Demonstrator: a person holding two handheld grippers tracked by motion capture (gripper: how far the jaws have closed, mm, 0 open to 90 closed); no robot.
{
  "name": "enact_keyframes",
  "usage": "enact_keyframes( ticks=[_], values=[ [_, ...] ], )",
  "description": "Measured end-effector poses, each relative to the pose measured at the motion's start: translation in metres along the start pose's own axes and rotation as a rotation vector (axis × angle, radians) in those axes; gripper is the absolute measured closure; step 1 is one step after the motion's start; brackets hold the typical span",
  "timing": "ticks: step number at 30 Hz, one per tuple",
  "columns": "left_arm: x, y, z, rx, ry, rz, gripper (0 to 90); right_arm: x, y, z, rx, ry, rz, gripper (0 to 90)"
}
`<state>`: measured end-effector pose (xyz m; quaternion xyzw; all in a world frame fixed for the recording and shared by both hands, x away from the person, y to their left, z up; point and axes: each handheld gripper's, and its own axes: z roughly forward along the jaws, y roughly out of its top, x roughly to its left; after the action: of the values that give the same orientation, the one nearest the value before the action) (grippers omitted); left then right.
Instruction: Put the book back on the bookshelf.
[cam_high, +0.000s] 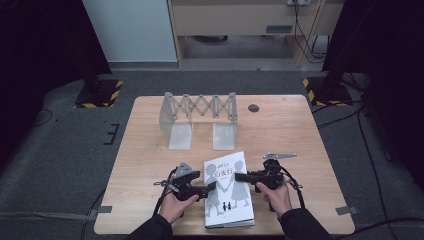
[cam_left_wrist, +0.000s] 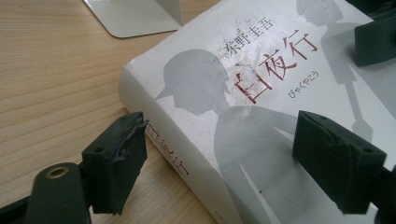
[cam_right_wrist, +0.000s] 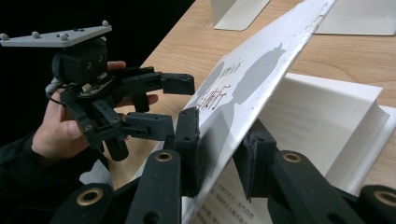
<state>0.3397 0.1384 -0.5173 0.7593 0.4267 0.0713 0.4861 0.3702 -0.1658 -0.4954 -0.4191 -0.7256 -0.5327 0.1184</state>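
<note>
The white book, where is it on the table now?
In the high view, the white book lies near the table's front edge, between the left gripper and right gripper, before the metal bookend rack.

The book (cam_high: 227, 189) lies on the tabletop (cam_high: 295, 135) near its front edge, between the left tool (cam_high: 212, 187) at its left side and the right tool (cam_high: 239, 176) at its right, with the expanding rack (cam_high: 200, 117) standing behind it.

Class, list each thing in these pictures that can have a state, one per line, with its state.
Book: lying flat on the table, front cover lifted at one edge.
Right claw: shut on the book's cover.
Left claw: open, straddling the book's spine corner.
Bookend rack: standing, stretched out.
</note>
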Motion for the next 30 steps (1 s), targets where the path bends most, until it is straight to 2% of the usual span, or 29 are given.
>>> enact_keyframes(
  ticks=[3, 7, 12, 15, 18, 22, 26, 28, 30],
  values=[
    [0.000, 0.000, 0.000, 0.000, -0.005, 0.000, 16.8, 0.001, 0.001, -0.001, -0.002, 0.000, 0.001, 73.3],
    [0.000, 0.001, 0.000, -0.007, -0.019, -0.009, 16.1, 0.007, 0.002, -0.004, -0.012, -0.010, -0.034, 74.0],
    [-0.001, 0.000, 0.000, 0.001, -0.040, -0.009, 14.3, 0.008, 0.004, -0.008, -0.026, -0.006, -0.043, 75.0],
    [-0.002, 0.001, 0.001, -0.003, -0.062, -0.009, 13.0, 0.009, 0.006, -0.012, -0.040, -0.006, -0.065, 75.7],
    [-0.003, 0.000, 0.001, -0.007, -0.088, -0.028, 10.6, 0.010, 0.007, -0.015, -0.059, 0.005, -0.076, 76.8],
    [-0.004, 0.000, 0.001, -0.009, -0.130, -0.021, 7.0, 0.015, 0.010, -0.018, -0.071, 0.017, -0.107, 77.8],
    [-0.005, -0.001, 0.006, -0.011, -0.155, -0.043, 0.0, 0.016, 0.010, -0.019, -0.081, 0.036, -0.116, 78.5],
    [-0.003, -0.001, 0.007, -0.010, -0.170, -0.061, 0.0, 0.016, 0.010, -0.019, -0.082, 0.036, -0.114, 78.5],
    [-0.001, -0.002, 0.009, -0.017, -0.183, -0.062, 0.0, 0.015, 0.010, -0.020, -0.083, 0.035, -0.114, 78.5]
  ],
)
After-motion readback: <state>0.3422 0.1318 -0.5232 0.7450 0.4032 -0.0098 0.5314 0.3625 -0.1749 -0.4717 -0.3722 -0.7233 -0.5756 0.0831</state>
